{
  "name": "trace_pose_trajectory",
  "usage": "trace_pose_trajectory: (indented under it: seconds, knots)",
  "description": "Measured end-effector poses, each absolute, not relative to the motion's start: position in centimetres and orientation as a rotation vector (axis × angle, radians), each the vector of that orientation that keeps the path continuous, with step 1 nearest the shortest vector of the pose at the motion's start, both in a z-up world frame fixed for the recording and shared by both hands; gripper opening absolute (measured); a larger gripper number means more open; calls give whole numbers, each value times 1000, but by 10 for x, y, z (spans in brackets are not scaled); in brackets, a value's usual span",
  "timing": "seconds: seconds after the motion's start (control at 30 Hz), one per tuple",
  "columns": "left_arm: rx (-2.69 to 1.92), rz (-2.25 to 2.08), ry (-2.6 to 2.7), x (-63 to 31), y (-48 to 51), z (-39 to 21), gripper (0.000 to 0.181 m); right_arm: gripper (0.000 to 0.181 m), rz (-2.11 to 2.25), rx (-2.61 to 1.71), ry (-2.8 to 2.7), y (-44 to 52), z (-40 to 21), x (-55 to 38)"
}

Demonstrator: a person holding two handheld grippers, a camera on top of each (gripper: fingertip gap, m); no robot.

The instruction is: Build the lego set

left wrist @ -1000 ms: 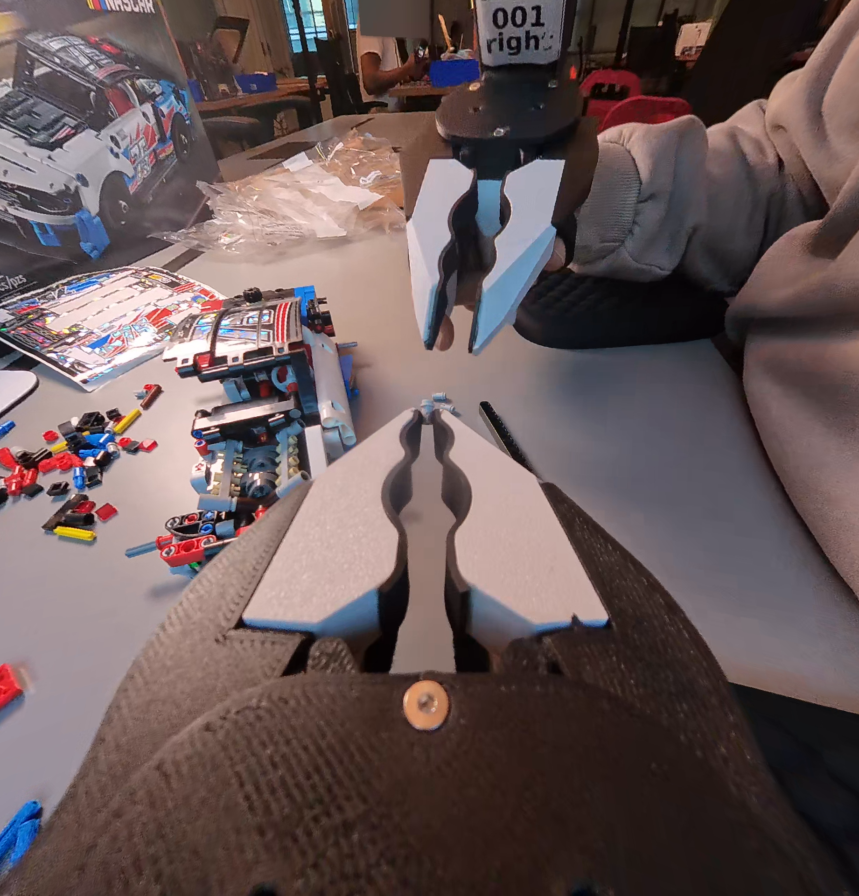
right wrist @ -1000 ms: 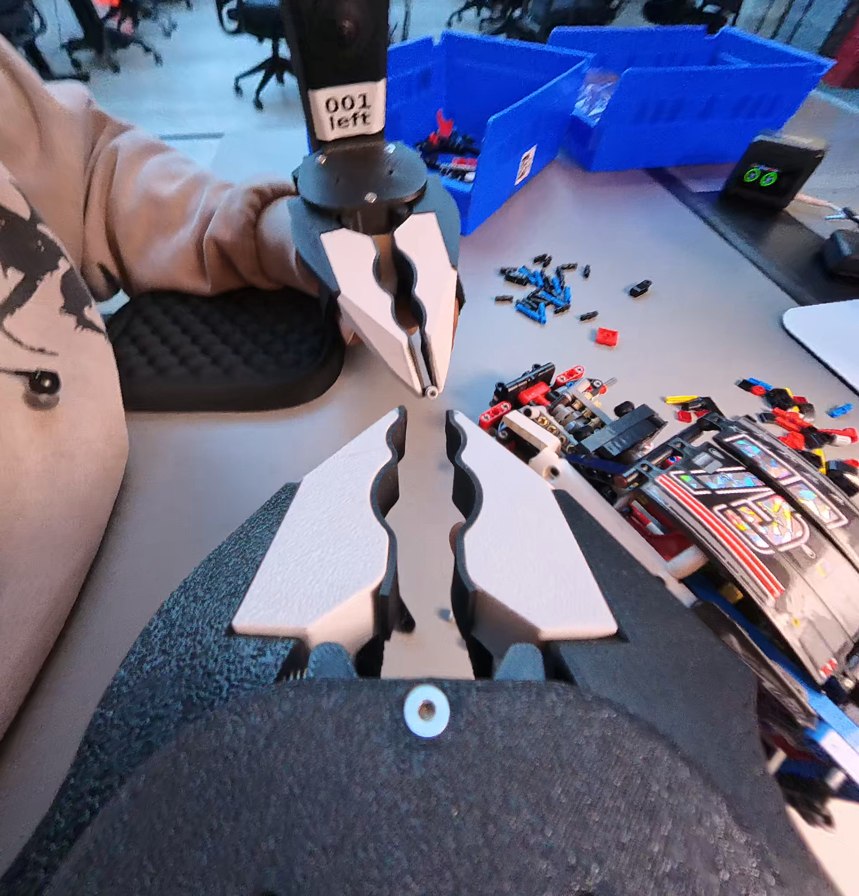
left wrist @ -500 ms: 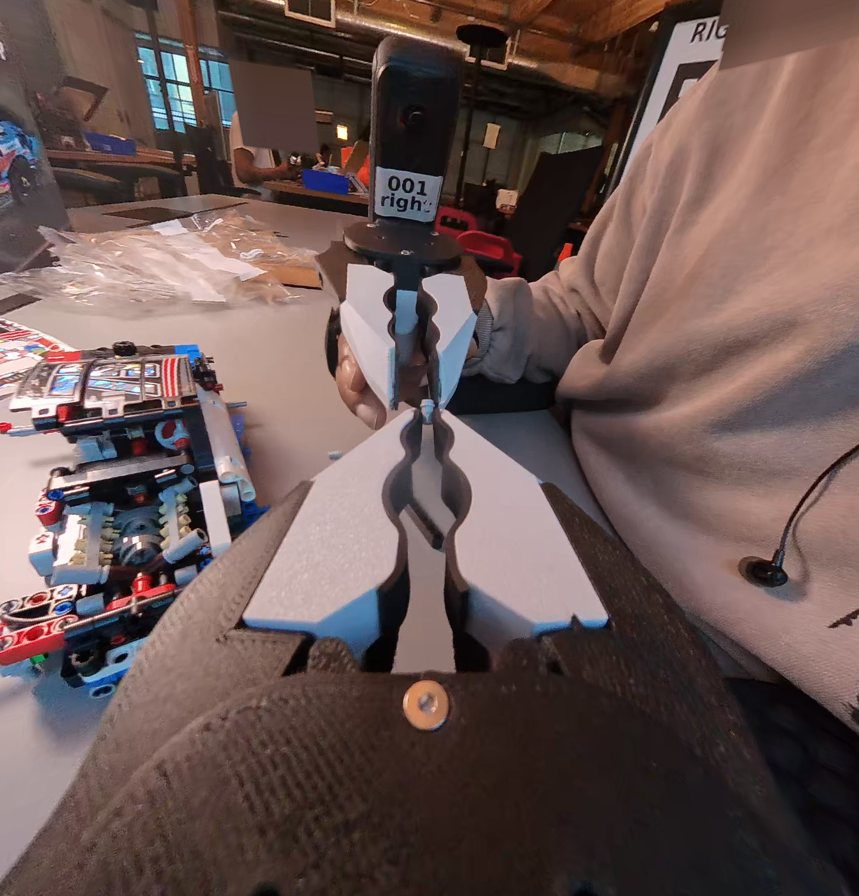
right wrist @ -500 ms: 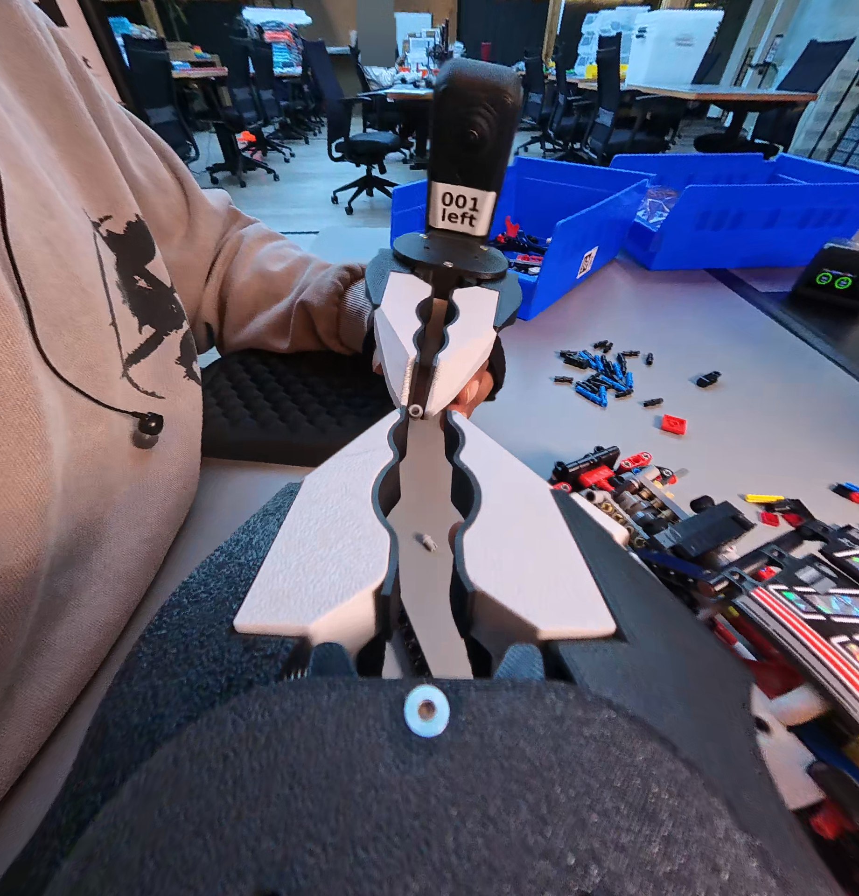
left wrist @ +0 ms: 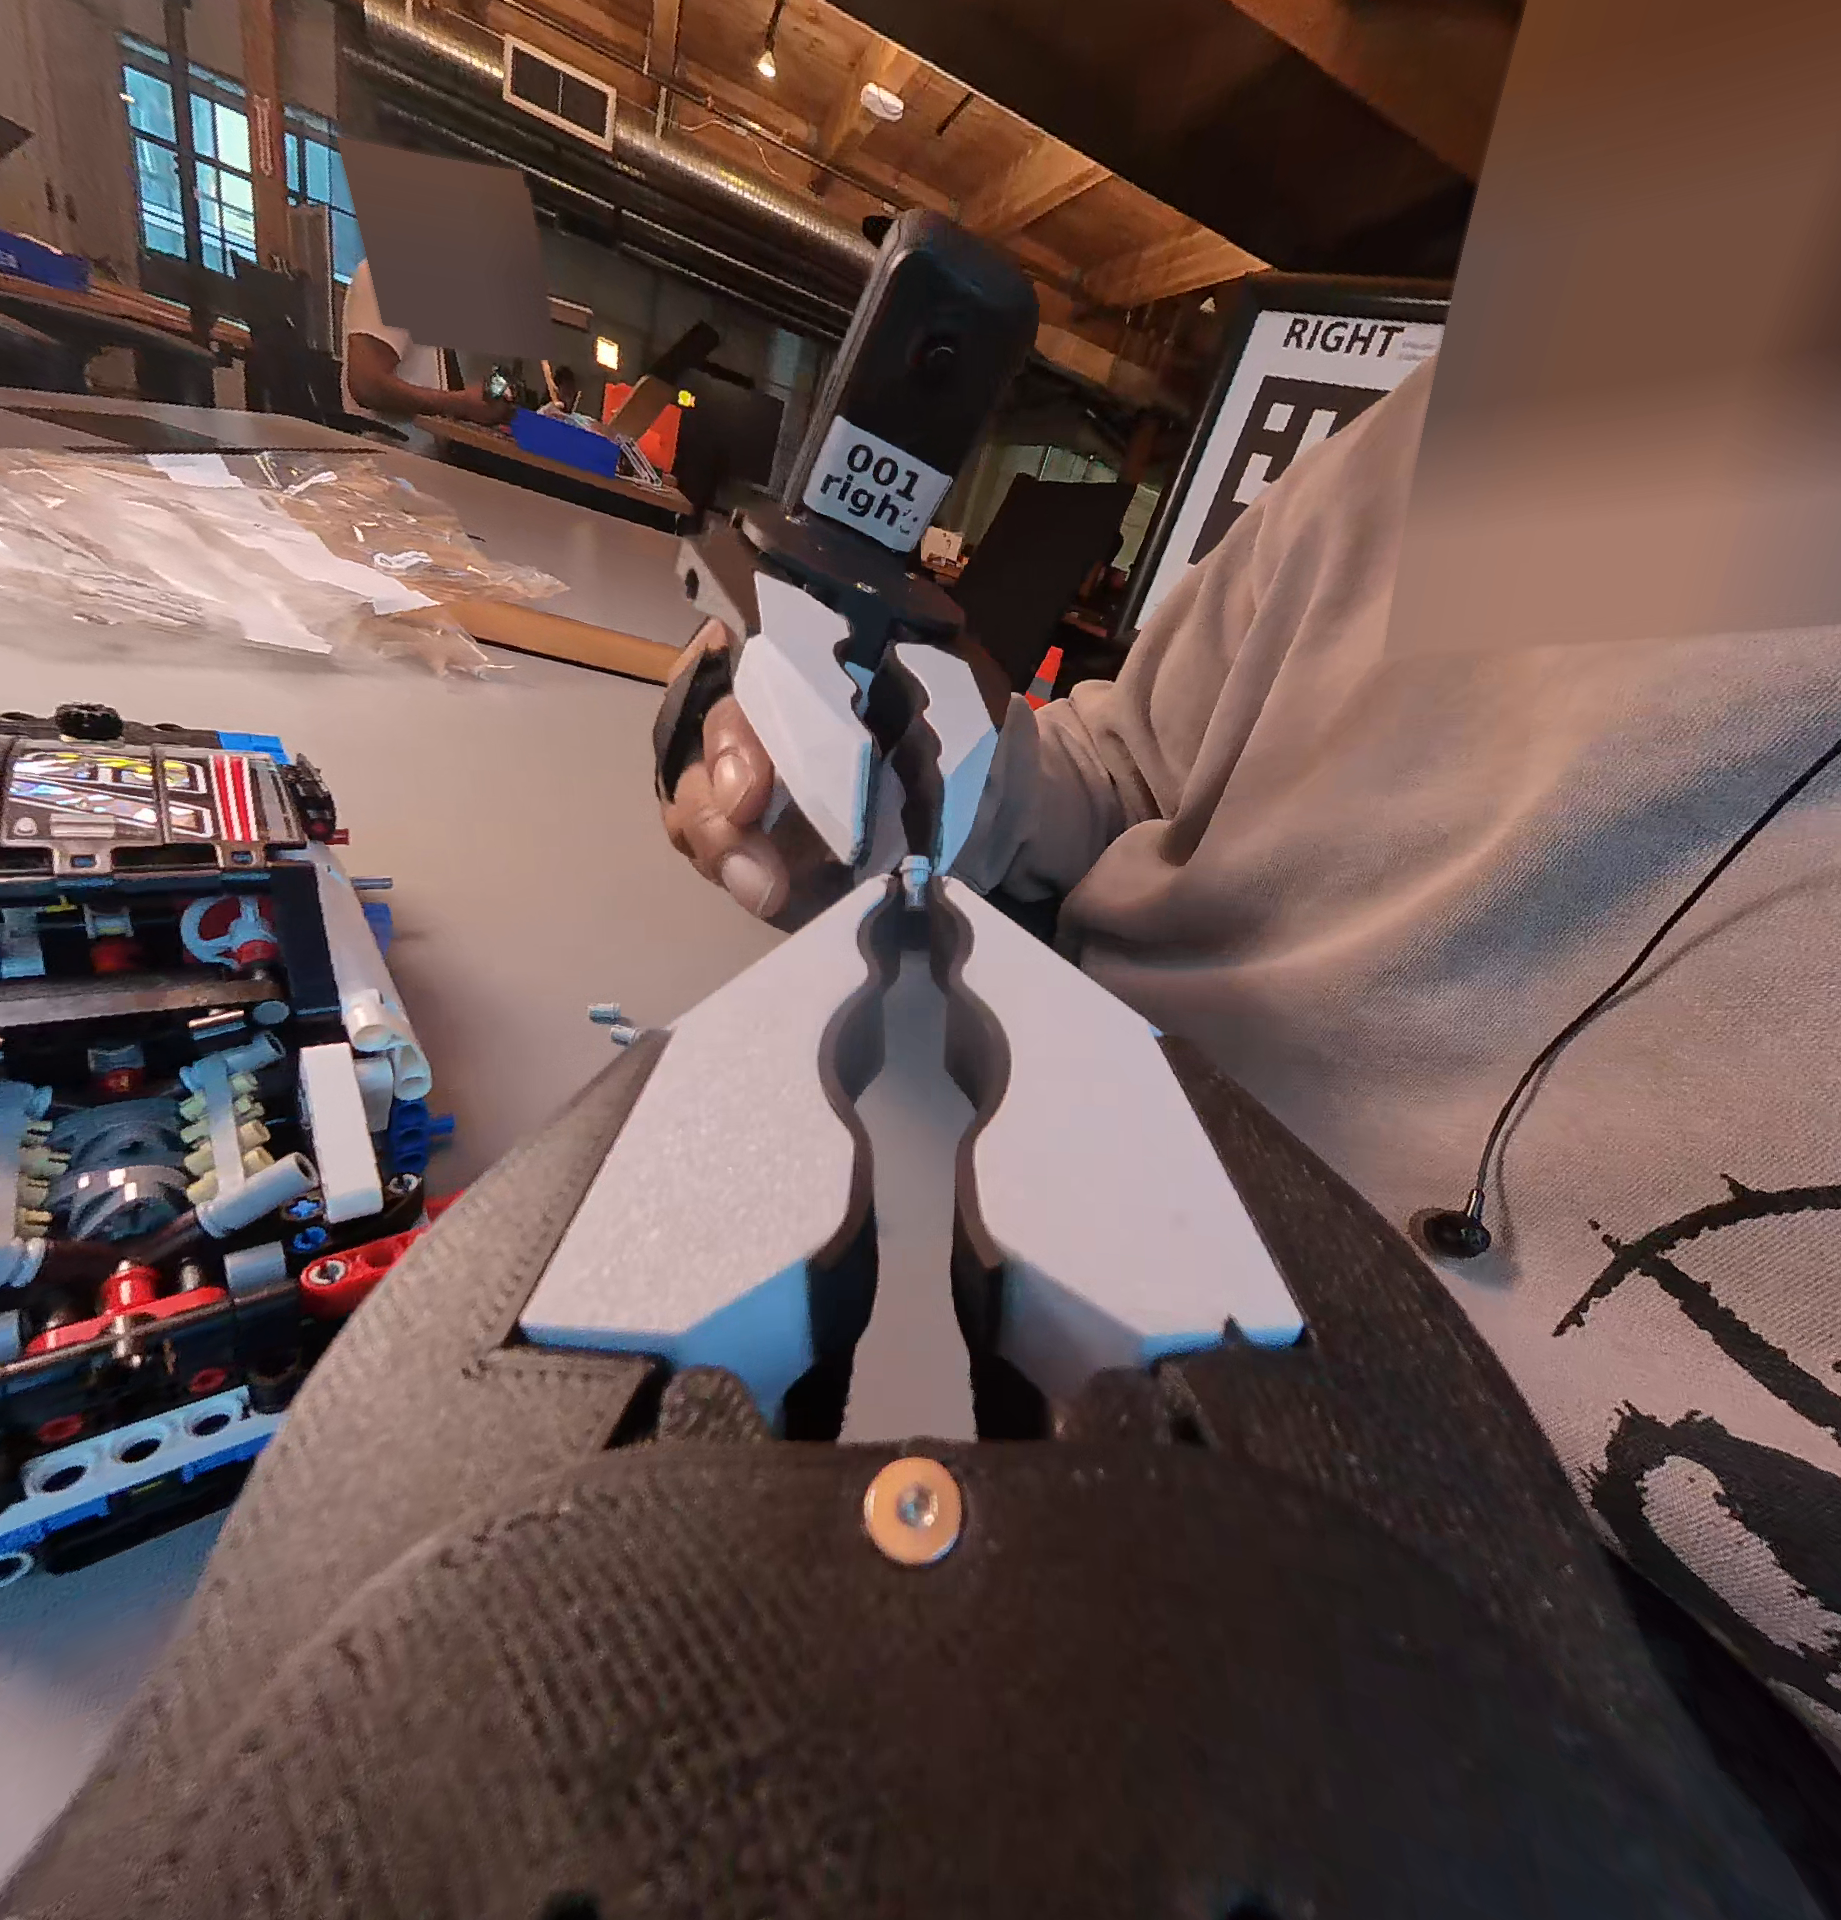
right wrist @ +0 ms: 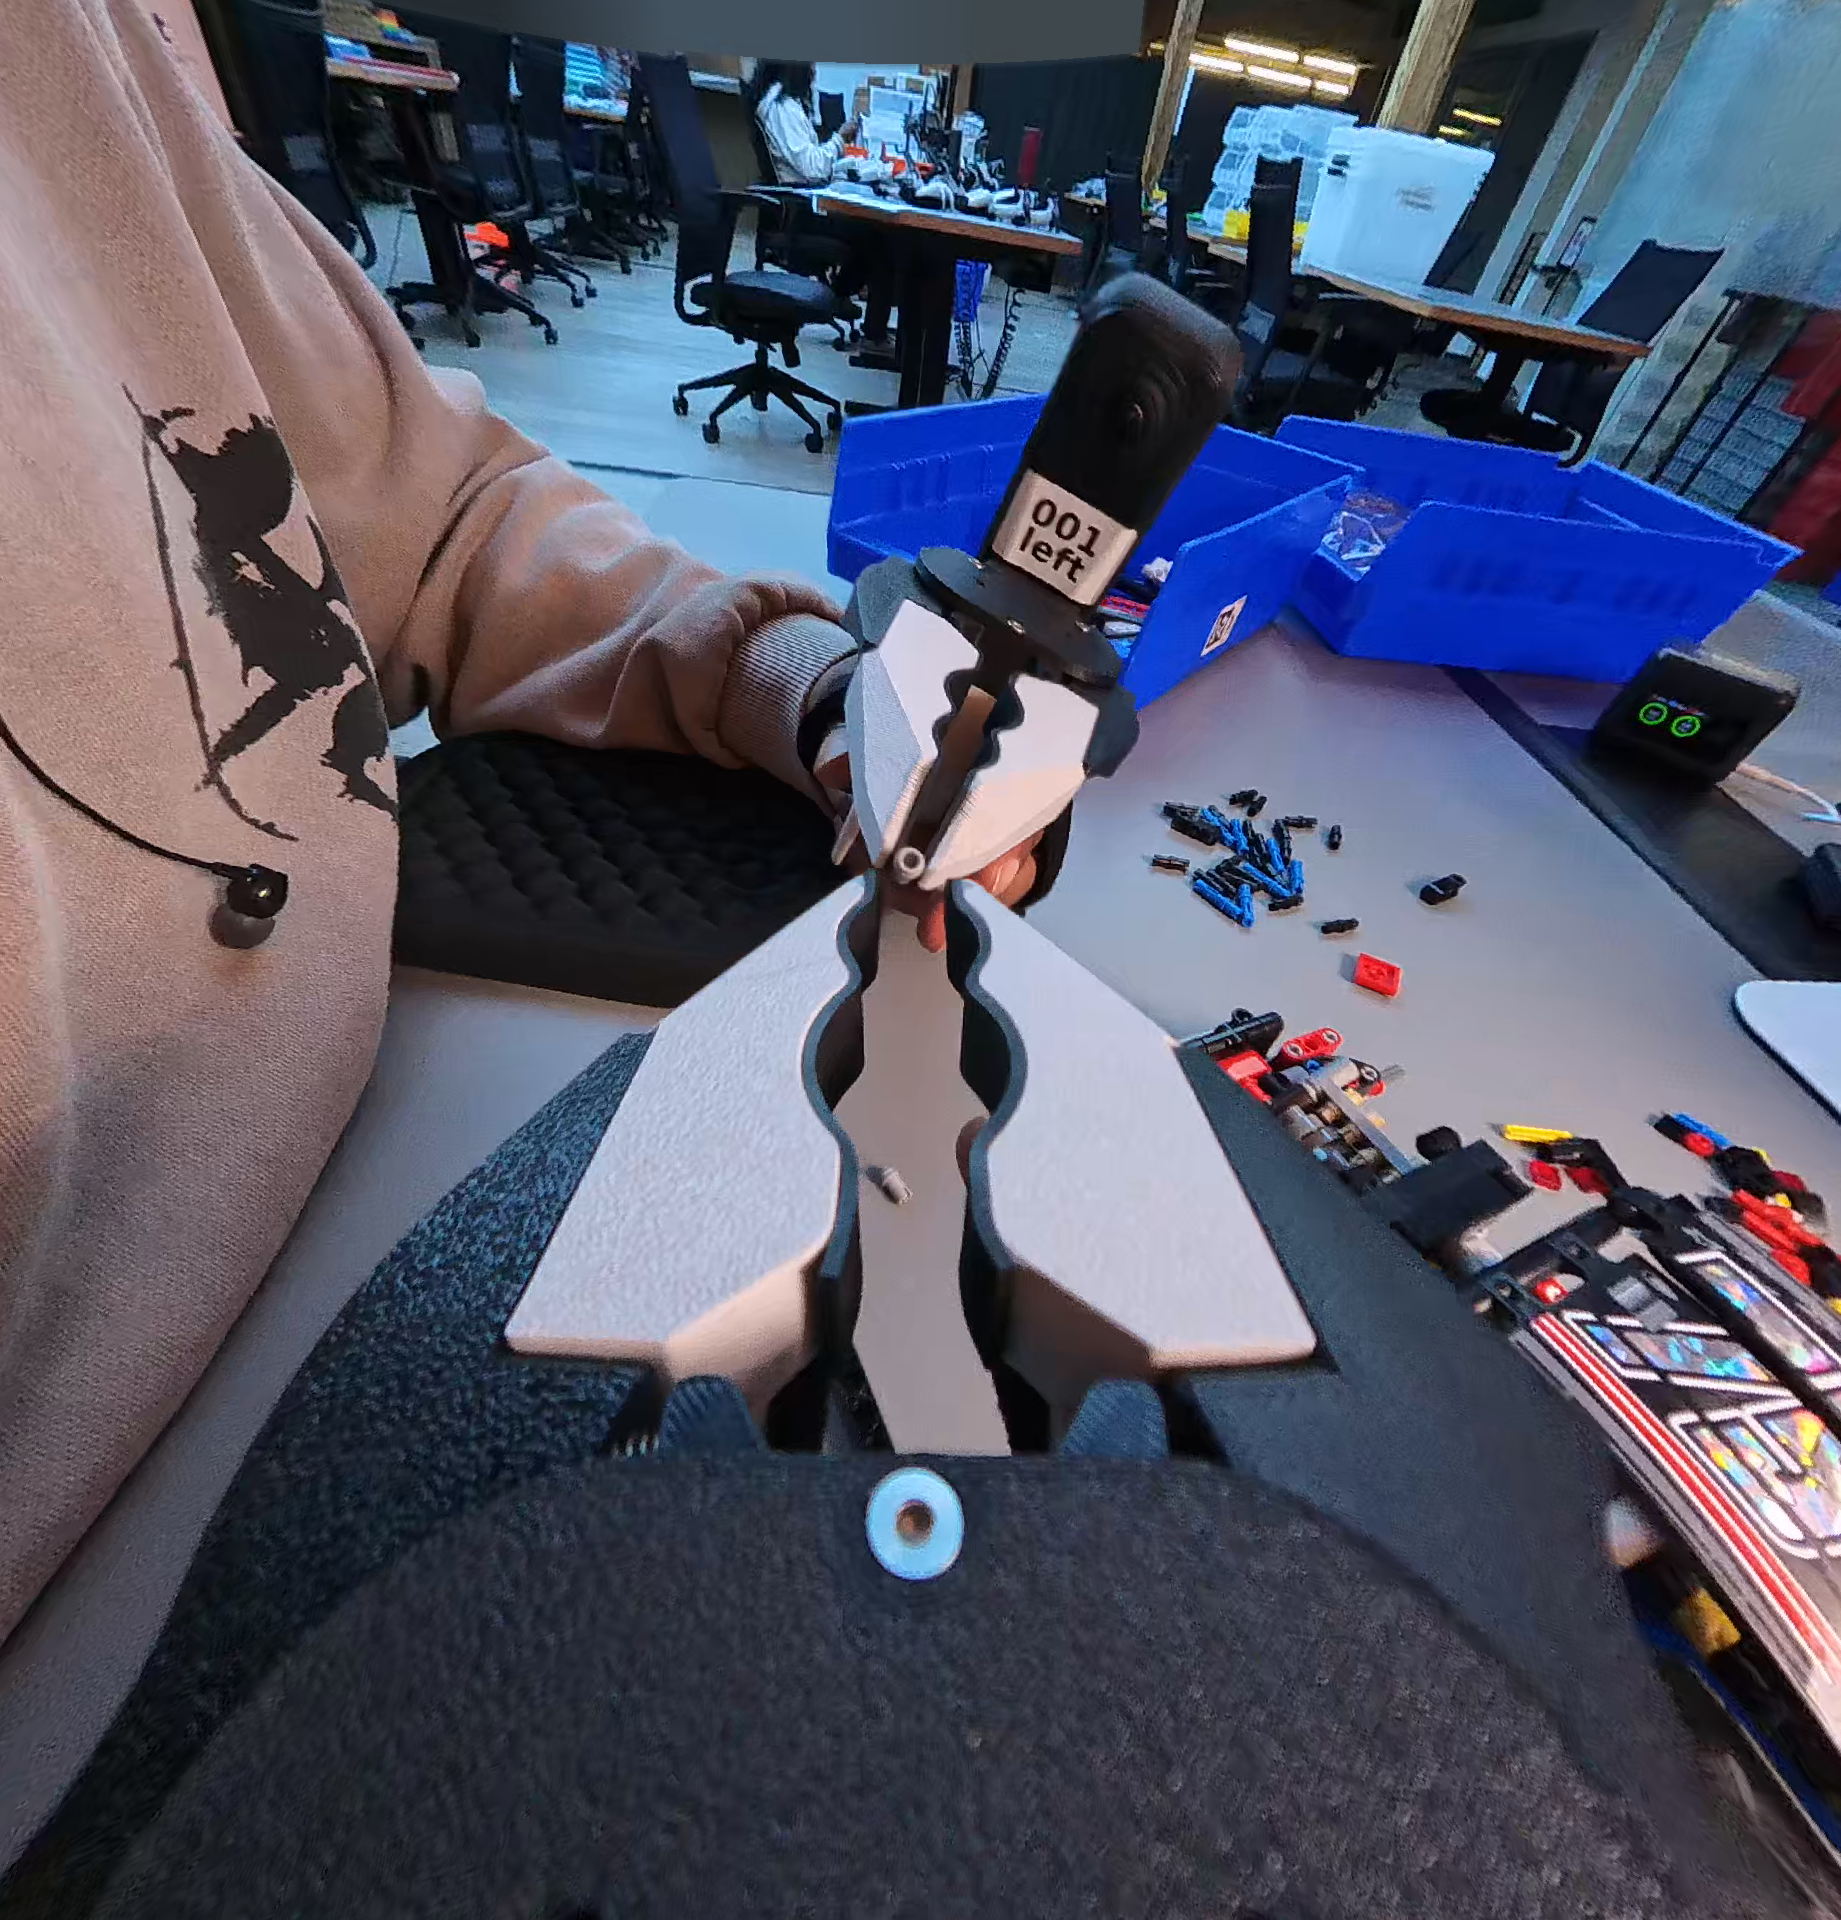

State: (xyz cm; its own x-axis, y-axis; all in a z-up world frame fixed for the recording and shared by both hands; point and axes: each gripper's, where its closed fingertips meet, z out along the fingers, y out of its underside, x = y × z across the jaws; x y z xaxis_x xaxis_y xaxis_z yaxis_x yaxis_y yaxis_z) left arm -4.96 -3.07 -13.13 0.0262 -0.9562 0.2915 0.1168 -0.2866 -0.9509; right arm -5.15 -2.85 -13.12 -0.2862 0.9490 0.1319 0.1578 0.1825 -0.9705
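My left gripper (left wrist: 911, 896) is shut on a small grey pin (left wrist: 913, 871) that sticks out of its tips. It is held up off the table. My right gripper (right wrist: 911, 902) is open and empty, and its tips meet the left gripper (right wrist: 908, 875) tip to tip, just under the grey pin (right wrist: 905, 860). In the left wrist view the right gripper (left wrist: 895, 847) points down at the pin. The partly built black, white and blue lego car (left wrist: 168, 1039) lies on the grey table to the left. In the right wrist view the car (right wrist: 1674, 1351) is at the lower right.
A loose grey pin (right wrist: 888, 1182) lies on the table under my right gripper. A pile of blue and black pins (right wrist: 1238, 862), a red piece (right wrist: 1376, 975), blue bins (right wrist: 1518, 561), a black wrist pad (right wrist: 604, 852) and plastic bags (left wrist: 168, 561) lie around. The grippers are tip to tip, or close to it. My right gripper's tips are some 15 centimeters from the car (right wrist: 1674, 1351). My left wrist view (left wrist: 83, 822) looks at it from another angle.
Both grippers have lifted and tilted up from the table and come together tip to tip. The left one still holds the grey pin. The right one has stayed open.
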Motion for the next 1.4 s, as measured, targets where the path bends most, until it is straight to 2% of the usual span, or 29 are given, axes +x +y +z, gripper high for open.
trace_pose_trajectory:
  seconds: [0.47,1.0,1.13,1.23,1.4]
  knots:
    - [-1431,-1430,1068,-40,-40,-150,3,5,1031,-1004,-1832,-41,-150,-47]
    - [-1575,-1457,1104,-35,-37,-168,3,3,532,-789,-1982,-37,-169,-45]
    - [-1603,-1381,1060,-35,-28,-170,5,3,595,-893,-1979,-30,-175,-42]
    - [-1612,-1274,1026,-38,-20,-171,18,3,660,-1012,-1956,-22,-184,-35]
    - [-1699,-990,1253,-40,-26,-201,23,3,709,-1184,-1942,-13,-196,-15]
